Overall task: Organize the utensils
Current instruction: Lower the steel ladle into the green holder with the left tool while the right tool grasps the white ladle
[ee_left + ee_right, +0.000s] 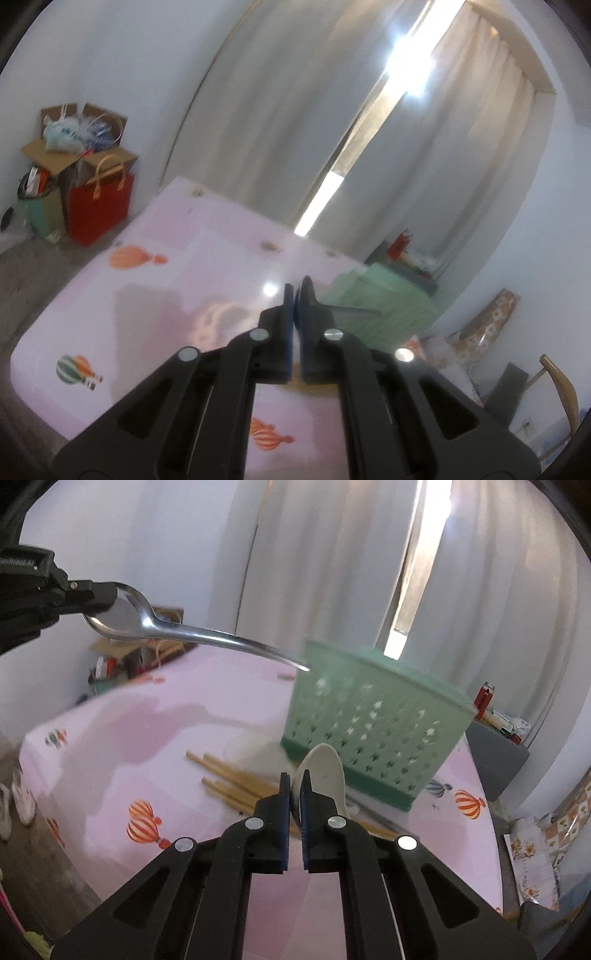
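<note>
So we work over the pink table (110,738); the green basket (373,723) stands upright to take utensils. Our left gripper (107,598) clamps the steel spoon (192,631) by its bowl, handle aimed basketward. Our right gripper (294,786) pinches the white spoon (327,771); chopsticks (229,779) wait loose.

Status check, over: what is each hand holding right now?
Left gripper shut on metal spoon. Right gripper shut on white spoon. Green basket ahead; chopsticks on the table.
</note>
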Available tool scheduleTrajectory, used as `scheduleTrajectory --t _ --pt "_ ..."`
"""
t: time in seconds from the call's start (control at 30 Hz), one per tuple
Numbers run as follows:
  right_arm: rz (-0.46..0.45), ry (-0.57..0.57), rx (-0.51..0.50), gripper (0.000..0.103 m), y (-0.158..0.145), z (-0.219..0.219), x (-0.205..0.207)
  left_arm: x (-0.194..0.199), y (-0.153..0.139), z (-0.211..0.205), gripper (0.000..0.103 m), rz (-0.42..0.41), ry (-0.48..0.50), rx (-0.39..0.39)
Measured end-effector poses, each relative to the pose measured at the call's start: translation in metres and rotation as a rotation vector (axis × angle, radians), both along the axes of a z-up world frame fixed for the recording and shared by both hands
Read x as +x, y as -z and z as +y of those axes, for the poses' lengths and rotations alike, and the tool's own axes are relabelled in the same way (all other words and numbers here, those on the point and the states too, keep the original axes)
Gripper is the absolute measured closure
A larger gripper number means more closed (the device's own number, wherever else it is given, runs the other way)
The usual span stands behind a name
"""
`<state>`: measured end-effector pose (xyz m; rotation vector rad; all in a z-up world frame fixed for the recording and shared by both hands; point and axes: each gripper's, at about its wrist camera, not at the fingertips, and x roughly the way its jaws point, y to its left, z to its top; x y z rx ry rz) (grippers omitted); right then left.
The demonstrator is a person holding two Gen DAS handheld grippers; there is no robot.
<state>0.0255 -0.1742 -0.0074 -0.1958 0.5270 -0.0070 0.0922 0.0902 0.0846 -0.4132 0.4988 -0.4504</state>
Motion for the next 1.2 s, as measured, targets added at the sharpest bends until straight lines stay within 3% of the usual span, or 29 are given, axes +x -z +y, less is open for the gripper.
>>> scheduleTrajectory --t 0.17,0.37,0.5,0.57,0.8,0.93,1.07,1.2 --pt "-0.032 0.005 0.045 0.098 -0.014 -0.016 -0.006 0.004 -0.031 -0.018 0.102 -0.080 0.063 0.003" --pt "-0.055 0.006 0.073 0.098 -0.019 -0.026 -0.011 0.022 -0.071 -0.056 0.102 -0.196 0.116 0.111" --pt "-0.065 0.004 0.080 0.098 -0.020 -0.030 -0.013 0.034 -0.084 -0.084 0.102 -0.247 0.128 0.239" --pt "-0.069 0.006 0.080 0.098 -0.020 -0.032 -0.013 0.035 -0.086 -0.101 0.102 -0.279 0.121 0.355" --pt "-0.071 0.004 0.088 0.098 -0.019 -0.034 -0.012 0.036 -0.073 -0.154 0.102 -0.354 0.086 0.737" --pt "-0.075 -0.002 0.087 0.098 -0.020 -0.034 -0.012 0.042 -0.061 -0.180 0.103 -0.376 0.114 0.881" --pt "-0.076 -0.006 0.088 0.098 -0.020 -0.034 -0.012 0.056 -0.046 -0.200 0.102 -0.326 0.165 0.941" --pt "-0.080 -0.003 0.088 0.098 -0.021 -0.034 -0.012 0.073 -0.034 -0.209 0.098 -0.271 0.205 0.896"
